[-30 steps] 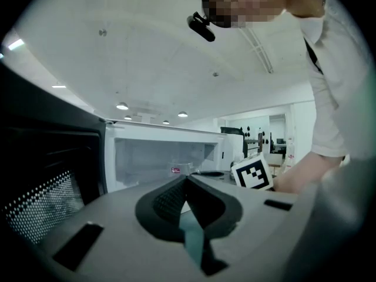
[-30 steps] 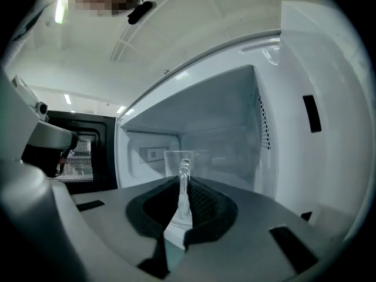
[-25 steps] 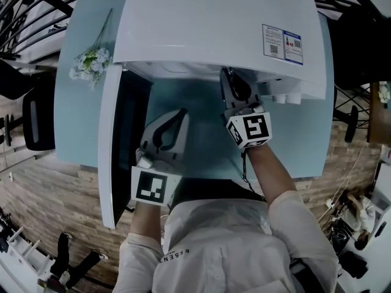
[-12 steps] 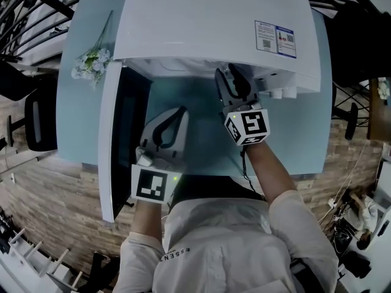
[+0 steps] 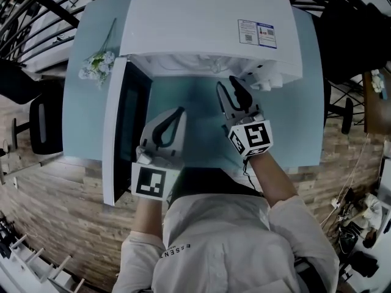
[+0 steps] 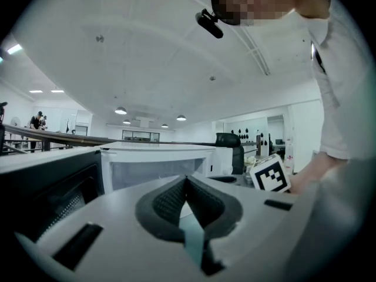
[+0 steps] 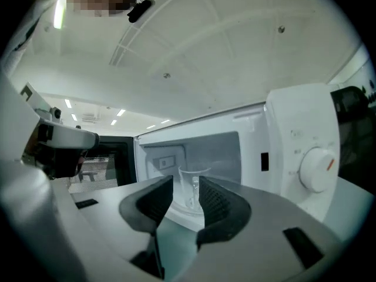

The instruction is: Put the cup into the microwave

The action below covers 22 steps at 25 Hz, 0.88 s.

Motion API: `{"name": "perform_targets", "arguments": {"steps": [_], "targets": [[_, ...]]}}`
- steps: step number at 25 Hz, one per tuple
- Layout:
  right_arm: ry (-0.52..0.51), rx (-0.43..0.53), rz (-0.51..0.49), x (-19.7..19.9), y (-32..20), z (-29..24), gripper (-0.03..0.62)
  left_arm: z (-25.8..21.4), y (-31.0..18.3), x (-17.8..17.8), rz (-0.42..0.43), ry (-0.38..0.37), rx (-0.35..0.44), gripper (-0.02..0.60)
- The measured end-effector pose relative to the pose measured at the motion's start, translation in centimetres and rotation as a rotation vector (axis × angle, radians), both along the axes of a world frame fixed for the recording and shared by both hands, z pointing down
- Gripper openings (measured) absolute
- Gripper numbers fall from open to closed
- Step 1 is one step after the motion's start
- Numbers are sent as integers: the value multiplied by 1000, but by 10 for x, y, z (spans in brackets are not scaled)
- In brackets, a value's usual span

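I read this as a large open-plan office or lab. Ceiling lights (image 6: 120,111) recede in rows over a wide white hall, and a black office chair (image 6: 229,143) stands further back. The floor (image 5: 49,206) is wood-look plank, and a microwave (image 5: 201,23) sits on a pale blue table (image 5: 82,127).

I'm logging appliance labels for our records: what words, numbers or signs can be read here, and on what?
"ESSE...": on the person's shirt; the rest is unclear.
Sticker on top of the microwave: print too small to read.
Marks around the dial: too blurred.
Square markers on the cubes: patterns, no words.
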State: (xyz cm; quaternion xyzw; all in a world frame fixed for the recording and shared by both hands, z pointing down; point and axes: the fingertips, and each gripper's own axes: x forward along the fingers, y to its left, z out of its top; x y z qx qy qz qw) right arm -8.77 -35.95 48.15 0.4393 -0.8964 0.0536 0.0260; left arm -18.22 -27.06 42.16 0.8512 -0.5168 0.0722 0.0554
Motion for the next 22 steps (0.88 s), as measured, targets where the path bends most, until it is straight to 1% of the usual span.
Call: {"name": "perform_targets", "arguments": {"steps": [3,6,10,16,20,22], "targets": [[6,2,-23,7,23,-19,131,-16,9,3,5,0,20,0],[11,15,-23,13,43,-40,64,-32,19,6,11,6,40,0],[0,45,15,25,58,-67,27,-50,29,8,14,-11,59,1],[-6,79,8,32,82,-108,17,-75,43,6,16,-40,108,0],[-3,110,-2,31,96,-134,15,-88,48,1,33,-68,169,0],[-5,121,-3,32,101,-143,15,-94,50,0,26,-70,170,0]]}}
